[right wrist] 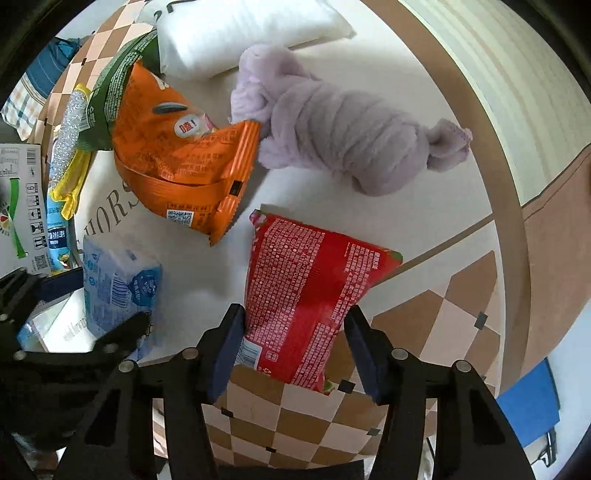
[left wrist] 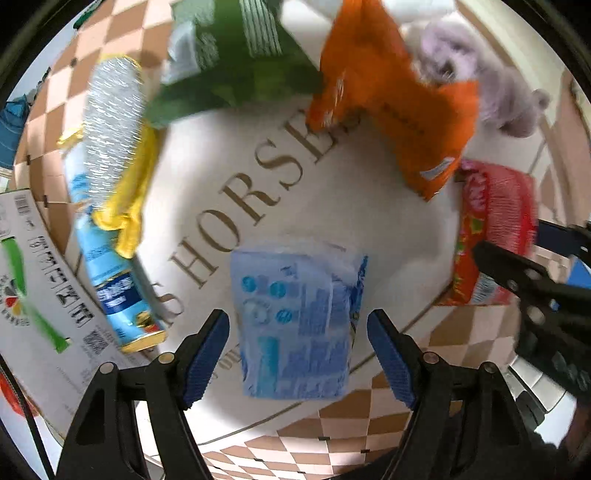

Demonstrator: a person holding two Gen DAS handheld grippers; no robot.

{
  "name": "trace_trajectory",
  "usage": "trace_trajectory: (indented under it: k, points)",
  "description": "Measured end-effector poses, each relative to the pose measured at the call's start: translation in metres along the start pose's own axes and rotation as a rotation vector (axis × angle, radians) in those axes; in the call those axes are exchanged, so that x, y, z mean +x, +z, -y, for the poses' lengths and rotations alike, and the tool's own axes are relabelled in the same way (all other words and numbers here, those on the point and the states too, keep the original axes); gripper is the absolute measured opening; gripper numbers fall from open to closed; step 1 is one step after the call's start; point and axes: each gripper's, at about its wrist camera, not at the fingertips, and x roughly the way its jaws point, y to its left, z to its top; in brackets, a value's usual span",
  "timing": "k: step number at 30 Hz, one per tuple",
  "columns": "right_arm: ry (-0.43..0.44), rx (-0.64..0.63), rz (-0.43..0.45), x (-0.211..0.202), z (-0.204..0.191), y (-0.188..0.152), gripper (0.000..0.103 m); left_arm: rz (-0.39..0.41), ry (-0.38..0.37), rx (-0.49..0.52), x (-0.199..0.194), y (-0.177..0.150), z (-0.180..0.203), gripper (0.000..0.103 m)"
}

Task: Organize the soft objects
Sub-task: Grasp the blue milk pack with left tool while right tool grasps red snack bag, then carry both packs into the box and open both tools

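Your left gripper [left wrist: 297, 356] points steeply down over the blue tissue pack [left wrist: 295, 325], jaws apart with the pack between them. The pads sit just beside its 2 sides and do not press, so nothing is held yet. Straddling the pack across its narrow width looks like the reason for this angle: a soft pack squashes evenly that way.

Your right gripper [right wrist: 295, 350] stands over the near end of the red snack bag [right wrist: 310, 288]. The left pad seems to touch the bag's edge, but the right pad is clear of it, so the jaws are apart and the bag is not clamped. The bag lies flat, partly on the white cloth [right wrist: 369, 229] and partly on the checkered surface [right wrist: 314, 424].

The other soft things lie on the cloth beyond: an orange snack bag [right wrist: 173, 166] overlapping a green bag [right wrist: 122, 74], a purple plush toy [right wrist: 340, 147] beside a white pillow [right wrist: 251, 33], and a blue and yellow wrapped tube [left wrist: 110, 229] near a cardboard box [left wrist: 40, 295]. Nothing looks sorted yet, so I judge the task is at an early stage, with 2 pick-ups being set up at once.
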Motion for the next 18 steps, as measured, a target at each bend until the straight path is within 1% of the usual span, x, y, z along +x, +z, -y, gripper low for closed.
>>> trace_trajectory:
  k: [1, 2, 3, 4, 5, 6, 8, 10, 12, 13, 15, 17, 18]
  points:
    - [-0.007, 0.001, -0.007, 0.001, -0.003, -0.001, 0.058, -0.005, -0.005, -0.022, 0.008, 0.002, 0.002, 0.072]
    - [-0.008, 0.003, -0.014, 0.002, -0.007, -0.001, 0.058, -0.003, -0.020, -0.056, 0.012, 0.003, -0.002, 0.055]
    - [-0.006, 0.004, -0.018, 0.009, -0.009, 0.007, 0.058, -0.002, -0.032, -0.082, 0.014, 0.004, -0.005, 0.050]
    - [-0.011, 0.004, -0.018, 0.011, -0.011, 0.005, 0.058, -0.003, -0.051, -0.110, 0.015, 0.004, -0.010, 0.046]
    - [-0.011, 0.000, -0.013, 0.014, -0.010, 0.012, 0.056, -0.005, -0.076, -0.138, 0.014, 0.002, -0.014, 0.039]
    - [-0.011, 0.001, -0.007, 0.014, -0.014, 0.010, 0.053, 0.001, -0.105, -0.172, 0.015, 0.000, -0.016, 0.038]
    - [-0.010, -0.004, 0.007, 0.011, -0.018, 0.002, 0.049, 0.023, -0.128, -0.218, 0.010, -0.006, -0.022, 0.037]
    - [0.000, -0.027, 0.018, 0.003, -0.022, -0.006, 0.047, 0.059, -0.145, -0.272, 0.001, -0.016, -0.027, 0.037]
    - [0.019, -0.054, 0.033, -0.010, -0.027, -0.017, 0.047, 0.116, -0.175, -0.321, -0.016, -0.028, -0.034, 0.037]
    - [0.030, -0.080, 0.044, -0.020, -0.033, -0.027, 0.047, 0.146, -0.191, -0.343, -0.022, -0.055, -0.039, 0.037]
    - [0.056, -0.132, 0.068, -0.040, -0.046, -0.043, 0.047, 0.208, -0.230, -0.397, -0.042, -0.074, -0.054, 0.037]
    - [0.084, -0.203, 0.095, -0.066, -0.069, -0.060, 0.047, 0.262, -0.250, -0.450, -0.062, -0.098, -0.070, 0.037]
    - [0.095, -0.245, 0.111, -0.080, -0.083, -0.067, 0.047, 0.298, -0.261, -0.490, -0.090, -0.124, -0.092, 0.037]
